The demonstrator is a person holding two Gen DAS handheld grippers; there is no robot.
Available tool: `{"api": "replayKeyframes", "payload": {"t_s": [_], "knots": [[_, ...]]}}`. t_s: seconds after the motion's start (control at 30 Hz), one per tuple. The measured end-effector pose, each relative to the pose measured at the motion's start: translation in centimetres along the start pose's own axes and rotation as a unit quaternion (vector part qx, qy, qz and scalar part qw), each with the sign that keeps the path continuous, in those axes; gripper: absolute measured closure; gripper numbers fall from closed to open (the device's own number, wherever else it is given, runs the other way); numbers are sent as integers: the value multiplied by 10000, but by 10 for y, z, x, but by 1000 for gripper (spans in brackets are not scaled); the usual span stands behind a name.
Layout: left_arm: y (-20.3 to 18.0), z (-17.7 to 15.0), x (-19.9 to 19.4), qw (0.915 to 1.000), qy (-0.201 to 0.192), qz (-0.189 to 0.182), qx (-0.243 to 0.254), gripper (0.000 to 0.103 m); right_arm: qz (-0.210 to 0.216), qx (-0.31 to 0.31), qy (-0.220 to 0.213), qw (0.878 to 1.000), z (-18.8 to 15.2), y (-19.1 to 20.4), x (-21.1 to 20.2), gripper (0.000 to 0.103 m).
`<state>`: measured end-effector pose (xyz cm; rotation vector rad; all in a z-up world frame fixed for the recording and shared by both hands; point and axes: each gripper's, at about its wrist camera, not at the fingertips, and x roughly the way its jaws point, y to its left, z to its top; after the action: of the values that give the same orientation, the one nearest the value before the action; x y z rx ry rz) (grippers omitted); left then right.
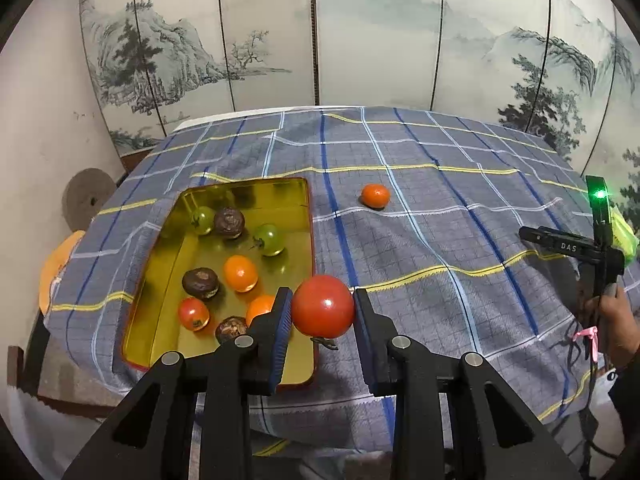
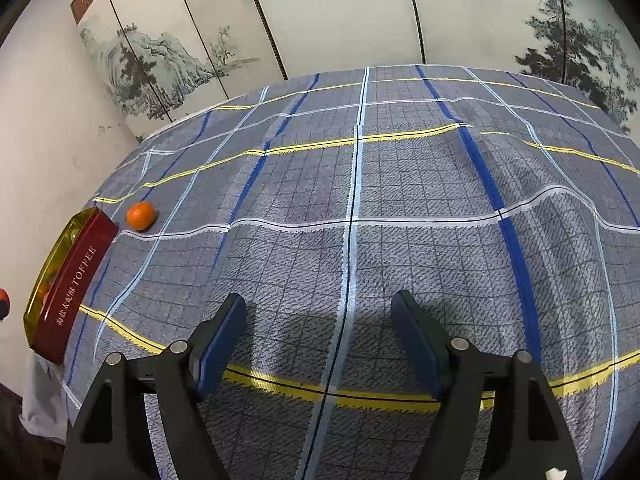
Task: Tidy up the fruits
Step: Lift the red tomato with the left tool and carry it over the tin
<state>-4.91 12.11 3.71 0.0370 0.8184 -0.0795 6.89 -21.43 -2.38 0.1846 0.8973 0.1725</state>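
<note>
My left gripper (image 1: pixel 322 304) is shut on a red tomato (image 1: pixel 322 306) and holds it above the right rim of a gold-lined tin tray (image 1: pixel 168 276). The tray holds several fruits: green and red tomatoes, oranges and dark brown fruits. One orange (image 1: pixel 375 195) lies alone on the checked cloth beyond the tray; it also shows in the right wrist view (image 2: pixel 140 215) next to the tray's red "TOFFEE" side (image 2: pixel 70 284). My right gripper (image 2: pixel 318 320) is open and empty, low over the cloth, and shows at the right edge of the left wrist view (image 1: pixel 576 246).
A blue-grey checked cloth (image 2: pixel 400 200) with wrinkles covers the table. A painted folding screen (image 1: pixel 360 40) stands behind it. A white wall is on the left. A round grey disc (image 1: pixel 86 198) and an orange object (image 1: pixel 56 264) sit beyond the table's left edge.
</note>
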Motion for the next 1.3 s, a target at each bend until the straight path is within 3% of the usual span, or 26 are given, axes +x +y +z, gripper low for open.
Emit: {"api": "replayKeyframes", "payload": {"t_s": [0.63,1.07,1.3], "knots": [[41,-10,27,9983,257,464,-236,72,-34,-25,9,10000,1,1,0,30],[124,-11,49,9908,498,939,-840,72,-33,-18,7,10000,0,1,0,29],[126,-5,59,9912,517,923,-790,72,-42,-42,17,10000,0,2,0,27]]}}
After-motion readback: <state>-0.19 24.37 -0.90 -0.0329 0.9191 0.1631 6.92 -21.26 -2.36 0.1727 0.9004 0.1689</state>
